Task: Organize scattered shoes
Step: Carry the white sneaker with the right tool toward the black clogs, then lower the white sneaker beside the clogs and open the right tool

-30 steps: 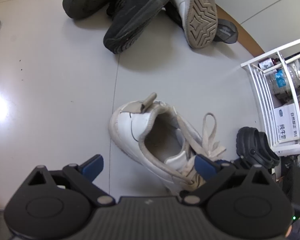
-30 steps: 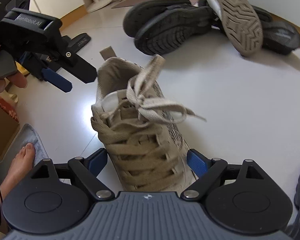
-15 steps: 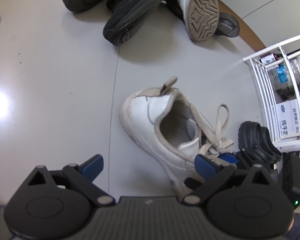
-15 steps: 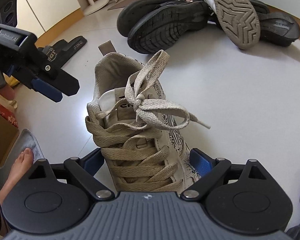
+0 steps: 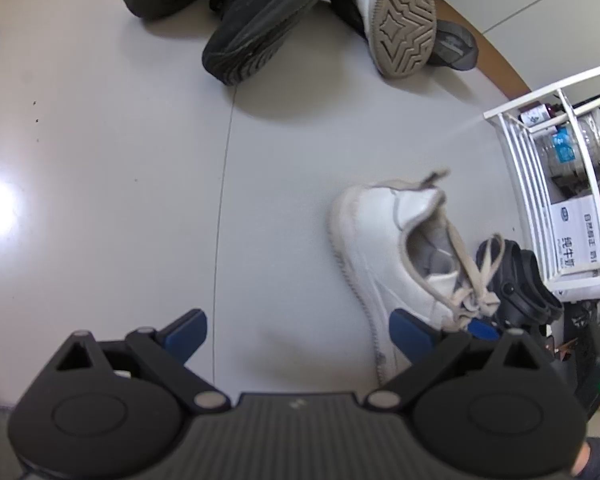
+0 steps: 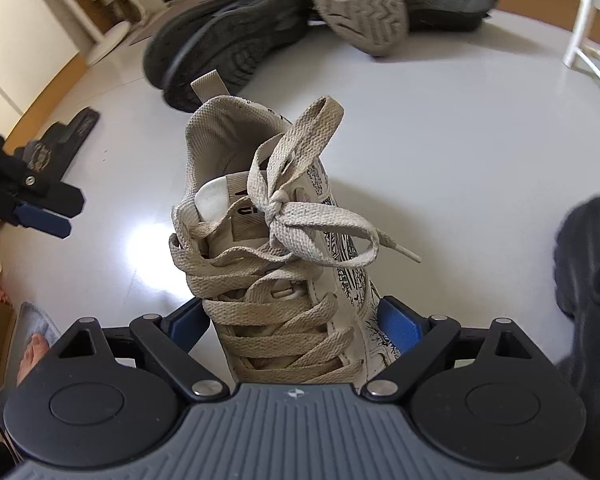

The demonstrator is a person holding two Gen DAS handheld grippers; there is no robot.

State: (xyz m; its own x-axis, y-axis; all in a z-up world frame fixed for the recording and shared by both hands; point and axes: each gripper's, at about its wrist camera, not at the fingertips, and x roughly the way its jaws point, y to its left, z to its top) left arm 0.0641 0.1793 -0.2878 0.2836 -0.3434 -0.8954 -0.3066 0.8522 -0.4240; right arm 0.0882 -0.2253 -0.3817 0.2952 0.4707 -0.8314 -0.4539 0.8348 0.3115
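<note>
A: Sneaker (image 6: 288,264), white w/ tan laces, sits between the right tongs (image 6: 294,320). Blue pads press its sides near the toe, so it's gripped, heel pointing away.

B: Left tongs (image 5: 298,330)?

A: Spread wide, nothing in them, just floor (image 5: 100,200) below. The sneaker's off to their right, beside black clogs (image 5: 520,280) and a white rack (image 5: 520,160).

B: Farther out?

A: Pile of dark shoes (image 5: 260,28), plus one white shoe (image 5: 396,20) sole-up.

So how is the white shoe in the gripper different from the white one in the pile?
The laced white shoe stands upright between the right gripper's fingers; the piled white shoe is tipped over, its zigzag sole showing. The first stands alone; the other leans on black shoes. Both look white and worn.
</note>
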